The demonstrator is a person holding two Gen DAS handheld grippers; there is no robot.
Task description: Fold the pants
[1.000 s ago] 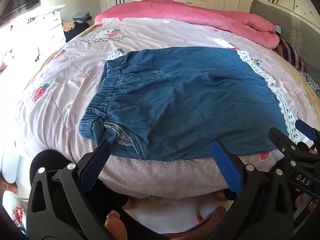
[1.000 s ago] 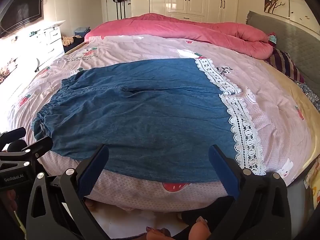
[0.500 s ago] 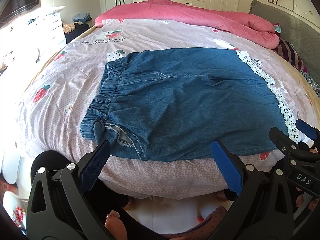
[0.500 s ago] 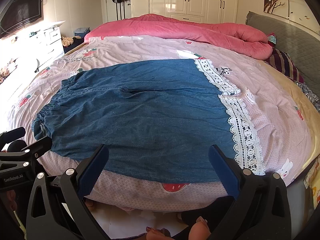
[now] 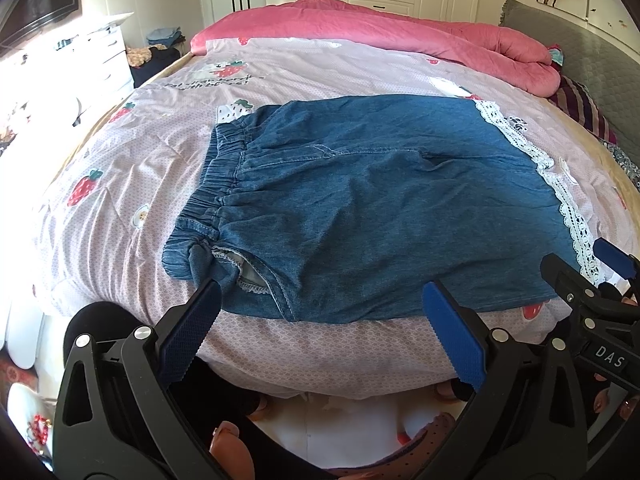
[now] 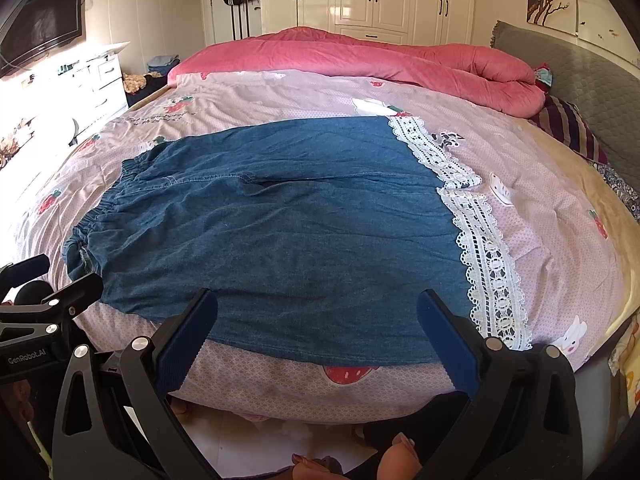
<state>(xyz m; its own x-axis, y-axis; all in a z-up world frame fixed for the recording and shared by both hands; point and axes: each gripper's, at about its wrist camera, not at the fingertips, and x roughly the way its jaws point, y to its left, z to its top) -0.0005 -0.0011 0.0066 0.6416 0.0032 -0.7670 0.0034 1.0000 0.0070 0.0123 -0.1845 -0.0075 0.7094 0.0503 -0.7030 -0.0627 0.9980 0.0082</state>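
Observation:
Blue denim pants (image 5: pixel 360 204) lie flat across the bed, elastic waistband (image 5: pixel 216 176) at the left, white lace hems (image 5: pixel 568 208) at the right. They also show in the right wrist view (image 6: pixel 280 224), with the lace hems (image 6: pixel 484 256) on their right. My left gripper (image 5: pixel 320 312) is open and empty, just short of the pants' near edge by the waistband end. My right gripper (image 6: pixel 316 320) is open and empty at the near edge toward the hem end. Each gripper shows at the edge of the other's view: the right gripper (image 5: pixel 592 280) and the left gripper (image 6: pixel 52 284).
The bed has a pink strawberry-print cover (image 5: pixel 120 184). A rolled pink quilt (image 5: pixel 400 28) lies along the far side, a grey headboard (image 6: pixel 580 68) at the right. White drawers (image 5: pixel 100 56) stand at the left. The floor and the person's feet (image 5: pixel 232 452) are below the bed edge.
Both grippers have edged slightly closer to the pants' near edge. The pants have not moved and both grippers stay open.

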